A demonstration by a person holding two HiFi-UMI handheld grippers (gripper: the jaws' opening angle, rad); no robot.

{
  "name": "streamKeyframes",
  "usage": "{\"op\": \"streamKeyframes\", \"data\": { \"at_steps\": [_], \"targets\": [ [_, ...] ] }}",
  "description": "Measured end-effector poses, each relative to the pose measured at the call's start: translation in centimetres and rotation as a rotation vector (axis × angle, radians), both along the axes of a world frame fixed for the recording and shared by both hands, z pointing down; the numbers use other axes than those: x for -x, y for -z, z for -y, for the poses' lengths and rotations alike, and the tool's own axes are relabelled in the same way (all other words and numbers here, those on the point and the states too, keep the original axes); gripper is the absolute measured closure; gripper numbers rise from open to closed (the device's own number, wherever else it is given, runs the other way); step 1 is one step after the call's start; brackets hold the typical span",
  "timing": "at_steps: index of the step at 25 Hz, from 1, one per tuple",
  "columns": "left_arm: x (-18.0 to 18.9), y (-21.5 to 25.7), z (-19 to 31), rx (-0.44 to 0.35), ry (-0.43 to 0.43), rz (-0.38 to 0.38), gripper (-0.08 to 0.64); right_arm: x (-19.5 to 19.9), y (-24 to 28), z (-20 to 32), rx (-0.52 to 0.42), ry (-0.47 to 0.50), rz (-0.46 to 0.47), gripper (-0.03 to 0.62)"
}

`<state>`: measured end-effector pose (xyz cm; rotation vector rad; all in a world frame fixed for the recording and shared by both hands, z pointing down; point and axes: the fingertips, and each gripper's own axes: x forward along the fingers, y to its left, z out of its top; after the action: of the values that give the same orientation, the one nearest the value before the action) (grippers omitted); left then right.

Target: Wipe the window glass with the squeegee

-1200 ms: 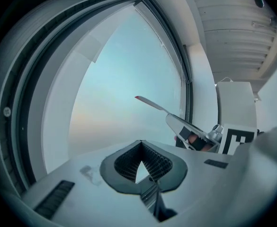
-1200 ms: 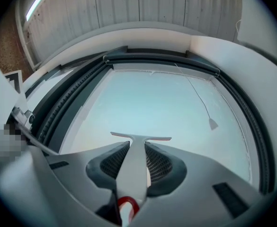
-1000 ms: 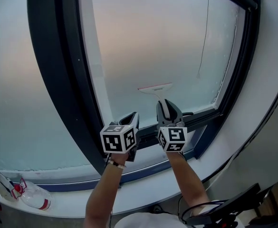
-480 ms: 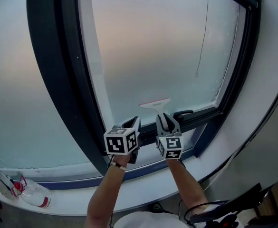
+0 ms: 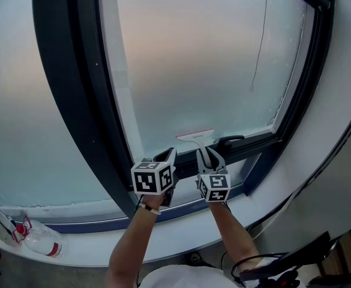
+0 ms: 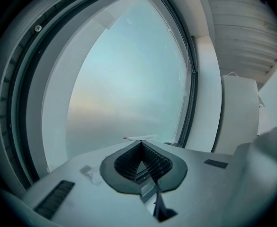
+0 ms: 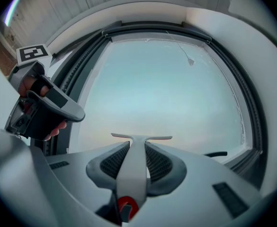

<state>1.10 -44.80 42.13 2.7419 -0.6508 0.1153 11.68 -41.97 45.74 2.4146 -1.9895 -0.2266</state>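
Head view: squeegee [image 5: 195, 136] blade low on the window glass [image 5: 193, 59], near the bottom frame [image 5: 256, 143].
Right gripper [image 5: 206, 153] clamps its handle; left gripper [image 5: 170, 153] is pinched together, empty, just beside.

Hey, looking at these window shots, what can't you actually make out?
- Head view: whether the squeegee blade touches the glass; too small to tell.
- Right gripper view: the squeegee handle's lower end, covered by the right hand-held gripper.
- Head view: the spray bottle label, too small.
- All views: anything beyond the glass, which is hazy.
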Motion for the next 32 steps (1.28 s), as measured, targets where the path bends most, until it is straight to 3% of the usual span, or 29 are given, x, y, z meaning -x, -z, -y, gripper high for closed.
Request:
{"op": "streamKeyframes", "data": {
  "at_steps": [16,28,32],
  "targets": [
    [1.6,-2.7,0.3,0.059,0.031,0.010,0.560,-0.6,-4.9,-0.1,0.065,-0.044,0.015,0.505],
    [2.2,-4.0,0.1,0.071,0.028,0.033,0.560,-0.5,-5.7,-0.1,0.084,-0.052,0.004,0.505],
    [2.6,-3.0,-0.3,0.053,0.007,0.033,0.560,-0.2,-3.9,-0.4,0.051,-0.057,0.007,0.505]
  ]
}}
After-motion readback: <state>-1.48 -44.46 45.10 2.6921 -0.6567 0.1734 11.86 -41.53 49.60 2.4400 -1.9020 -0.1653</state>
